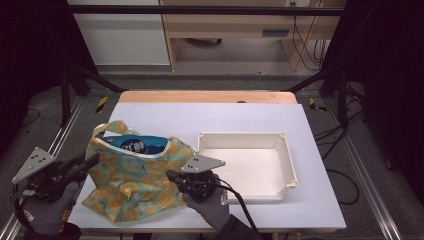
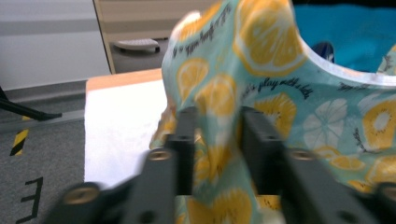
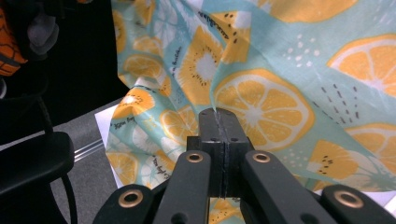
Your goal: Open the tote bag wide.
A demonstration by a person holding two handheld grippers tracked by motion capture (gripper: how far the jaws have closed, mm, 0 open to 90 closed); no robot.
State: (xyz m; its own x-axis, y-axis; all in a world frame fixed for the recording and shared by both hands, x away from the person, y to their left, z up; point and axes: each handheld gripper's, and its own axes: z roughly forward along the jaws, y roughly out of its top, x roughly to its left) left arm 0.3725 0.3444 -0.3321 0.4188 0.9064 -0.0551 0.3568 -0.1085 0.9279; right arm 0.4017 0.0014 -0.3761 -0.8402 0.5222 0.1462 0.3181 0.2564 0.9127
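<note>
Black fingers of my right gripper (image 3: 219, 122) sit pressed flat together, pinching a fold of the lemon-print bag (image 3: 261, 88) right at their tips. From above, that right gripper (image 1: 172, 176) bites the bag's (image 1: 135, 185) near right edge, my gloved right hand (image 1: 212, 207) behind it, the cable running off toward the desk's front edge.

Over on the other side, my left gripper (image 2: 217, 126) has its fingers standing apart with a bunched ridge of the same cloth rising between them. The cloth fills the gap and brushes both inner faces, but whether the pads truly press on it I cannot tell; the picture is a bit blurred there. In the high view my left gripper (image 1: 92, 161) reaches the bag's left edge, just off the desk's (image 1: 200, 120) left side, with my left hand (image 1: 47, 202) in a grey glove.

As for the bag itself, it lies on the left half of the white desk, mouth turned to the far side and gaping, something blue (image 1: 137, 144) showing inside. Its right side lies just beside a white tray (image 1: 290, 165), which sits to the right, shallow and open-topped. Beyond the white sheet, a strip of bare wood (image 1: 207, 96) marks the desk's far edge.
</note>
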